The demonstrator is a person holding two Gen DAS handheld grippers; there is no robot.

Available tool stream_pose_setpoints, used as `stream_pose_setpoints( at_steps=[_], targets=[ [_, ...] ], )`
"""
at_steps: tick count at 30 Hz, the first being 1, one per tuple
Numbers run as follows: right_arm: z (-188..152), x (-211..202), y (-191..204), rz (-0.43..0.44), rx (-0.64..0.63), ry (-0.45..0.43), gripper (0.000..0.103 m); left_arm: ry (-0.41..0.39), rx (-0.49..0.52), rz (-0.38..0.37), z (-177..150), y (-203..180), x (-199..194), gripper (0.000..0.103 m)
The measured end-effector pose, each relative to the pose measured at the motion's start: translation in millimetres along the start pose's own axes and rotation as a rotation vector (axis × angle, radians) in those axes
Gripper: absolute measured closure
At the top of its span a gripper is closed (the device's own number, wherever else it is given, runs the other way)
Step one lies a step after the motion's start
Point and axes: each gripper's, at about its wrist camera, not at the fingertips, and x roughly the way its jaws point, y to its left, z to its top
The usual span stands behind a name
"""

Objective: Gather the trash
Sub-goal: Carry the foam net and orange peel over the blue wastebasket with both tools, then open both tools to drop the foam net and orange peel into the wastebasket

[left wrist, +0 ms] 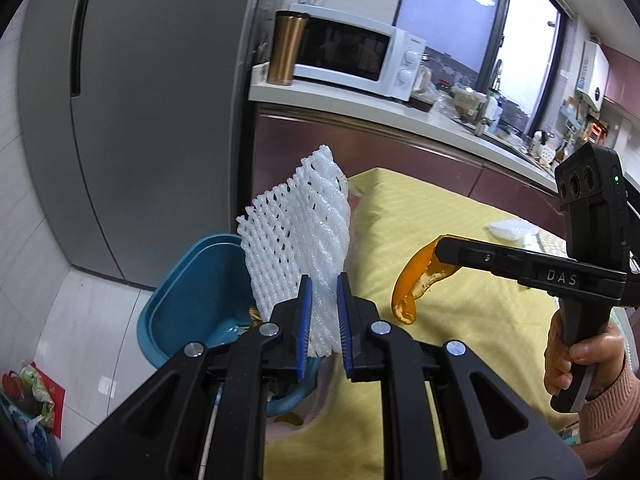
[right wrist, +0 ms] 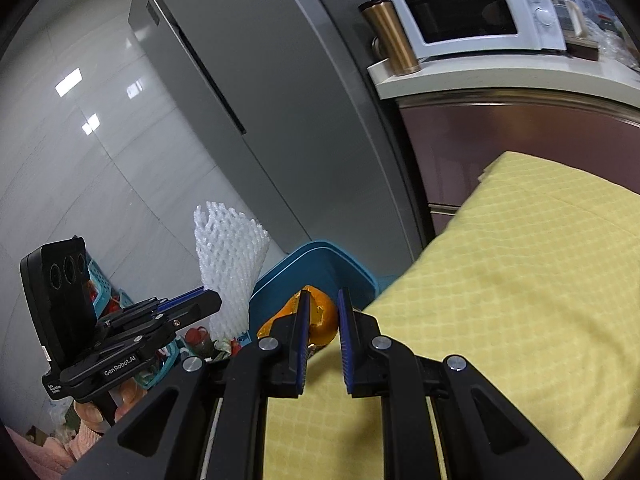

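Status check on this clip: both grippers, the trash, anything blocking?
Left gripper shut on white foam net. Right gripper shut on orange peel. Blue bin beside yellow table, path clear.

- The left gripper [left wrist: 324,300], black with blue-padded fingers, points forward and downward, its jaws pinched on a white foam mesh fruit sleeve [left wrist: 296,240].
- The right gripper [right wrist: 323,312], of the same build, is angled downward and clamps a curled orange peel [right wrist: 316,320].
- A bare hand [left wrist: 576,356] with a pink knitted sleeve [left wrist: 612,412] grasps the right gripper's handle; the left hand [right wrist: 92,412] seems partly hidden.
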Motion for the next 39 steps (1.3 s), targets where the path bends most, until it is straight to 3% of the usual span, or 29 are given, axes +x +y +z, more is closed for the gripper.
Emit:
stream_pose_setpoints(
  at_steps=[17, 39],
  targets=[
    [6.2, 55.9, 12.5, -0.018, -0.051, 0.107, 0.091, 0.1, -0.04, 0.082, -11.4, 33.0, 45.8, 0.09],
    [8.2, 118.0, 23.3, -0.065, -0.089, 0.217, 0.091, 0.232, -0.072, 0.113, -23.4, 50.5, 120.3, 0.09]
  ],
)
